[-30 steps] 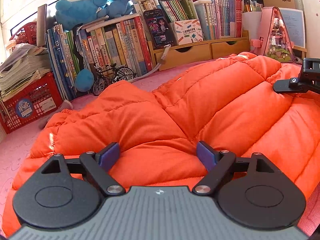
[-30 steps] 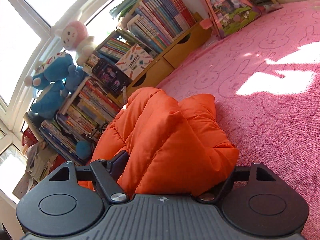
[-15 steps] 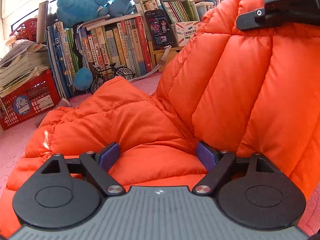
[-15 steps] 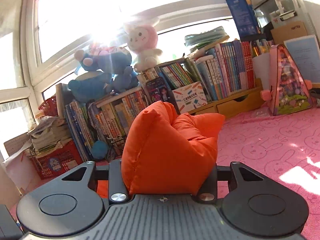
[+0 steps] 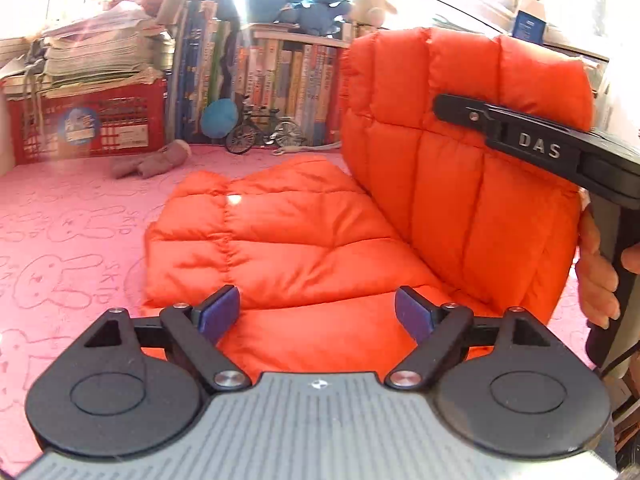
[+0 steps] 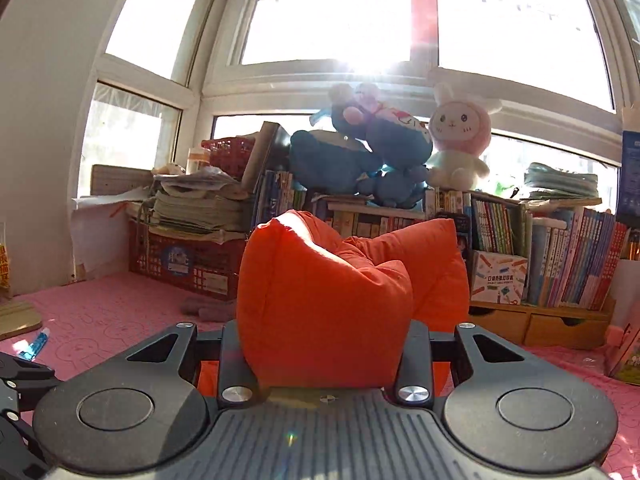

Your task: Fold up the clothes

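Right tongs [image 6: 326,354] grip the orange jacket [image 5: 304,240], lifting its flap to fold; left tongs [image 5: 316,312] gape wide at lower centre.

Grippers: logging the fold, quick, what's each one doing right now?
Left gripper: open, over the orange puffer jacket.
Right gripper: shut on the orange puffer jacket, lifting its edge.

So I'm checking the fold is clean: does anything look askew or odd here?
Nothing damaged. The orange puffer jacket is only half folded: the right gripper, jaws shut on it, holds one side upright while the rest lies on the pink mat. The left gripper is open.
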Available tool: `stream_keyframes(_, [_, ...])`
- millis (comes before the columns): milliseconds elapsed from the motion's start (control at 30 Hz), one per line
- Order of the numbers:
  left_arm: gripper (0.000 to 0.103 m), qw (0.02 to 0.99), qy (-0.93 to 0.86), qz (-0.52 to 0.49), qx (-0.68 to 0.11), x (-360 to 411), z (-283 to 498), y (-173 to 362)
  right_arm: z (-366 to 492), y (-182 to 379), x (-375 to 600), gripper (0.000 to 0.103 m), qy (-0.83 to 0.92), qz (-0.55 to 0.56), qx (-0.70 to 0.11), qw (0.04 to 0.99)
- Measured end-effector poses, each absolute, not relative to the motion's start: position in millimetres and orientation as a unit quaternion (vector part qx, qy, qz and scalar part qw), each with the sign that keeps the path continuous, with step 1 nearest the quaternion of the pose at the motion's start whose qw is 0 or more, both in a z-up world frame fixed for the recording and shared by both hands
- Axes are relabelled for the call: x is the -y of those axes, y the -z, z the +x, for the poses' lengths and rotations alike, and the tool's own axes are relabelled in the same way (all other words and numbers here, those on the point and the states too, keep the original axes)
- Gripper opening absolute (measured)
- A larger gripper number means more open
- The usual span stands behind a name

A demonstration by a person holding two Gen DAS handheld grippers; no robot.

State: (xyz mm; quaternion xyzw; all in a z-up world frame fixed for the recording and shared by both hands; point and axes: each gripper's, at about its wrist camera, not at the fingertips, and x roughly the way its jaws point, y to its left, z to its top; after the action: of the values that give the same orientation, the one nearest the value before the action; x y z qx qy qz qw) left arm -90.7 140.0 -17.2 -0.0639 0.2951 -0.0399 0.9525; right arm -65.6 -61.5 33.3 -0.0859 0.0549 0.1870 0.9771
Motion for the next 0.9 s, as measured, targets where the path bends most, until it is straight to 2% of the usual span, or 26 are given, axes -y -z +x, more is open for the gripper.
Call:
stream_keyframes(67, [0.088, 0.946, -0.002, -0.077, -0.316, -157.8, -88.1, 28.1, -73.6, -29.0, 48.9, 0.039, -0.191, -0.118, -0.043, 0.973])
stream_keyframes(167, [0.089, 0.926, 0.013, -0.168, -0.338, -186.3, -83.7, 43.6, -86.4, -20.3, 24.0, 0.039, -0.211, -0.171, -0.027, 0.962])
stream_keyframes(300, [0.089, 0.920, 0.024, -0.224, -0.320, -215.8, -94.6, 38.8, -102.9, -2.8, -7.4, 0.039, -0.232, -0.245, -0.011, 0.941])
stream_keyframes(467, [0.090, 0.920, 0.051, -0.288, -0.260, -261.3, -104.4, 4.1, -119.7, 19.0, -31.5, 0.039, -0.258, -0.306, 0.001, 0.916])
stream_keyframes(533, [0.096, 0.929, 0.051, -0.270, -0.248, -260.9, -100.5, -14.4, -124.5, 25.9, -38.9, 0.040, -0.263, -0.324, 0.005, 0.909])
stream_keyframes(700, [0.101, 0.969, 0.036, -0.134, -0.203, -215.1, -74.4, -62.8, -132.2, 43.4, -57.8, 0.042, -0.271, -0.374, 0.013, 0.887])
stream_keyframes(900, [0.103, 0.981, -0.020, -0.022, -0.194, -167.9, -18.8, -66.4, -136.4, 56.8, -78.4, 0.046, -0.282, -0.410, 0.016, 0.867])
